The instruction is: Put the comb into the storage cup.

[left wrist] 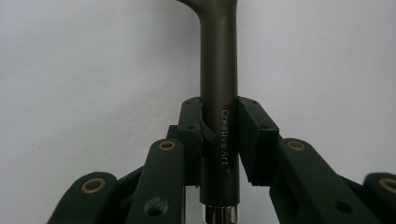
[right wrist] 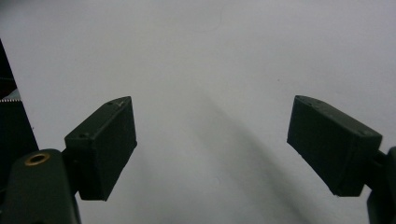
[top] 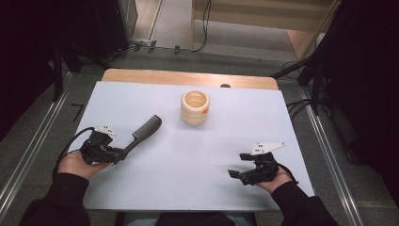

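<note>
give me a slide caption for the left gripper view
Left hand-held gripper clamps the dark handle of a comb over the white table.

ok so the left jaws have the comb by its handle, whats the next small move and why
Probably carry the comb up and toward the cup. The left gripper is shut on its handle, the cup stands open-topped beyond it, and the right gripper is open and holds nothing.

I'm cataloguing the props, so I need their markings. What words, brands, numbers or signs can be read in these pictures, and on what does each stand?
"Creative Art ®": pale lettering running along the dark handle of the comb, between the pads of the left gripper that clamps it.
The cream cup has a small orange mark on its side, too small to read.
No other text is legible.
</note>
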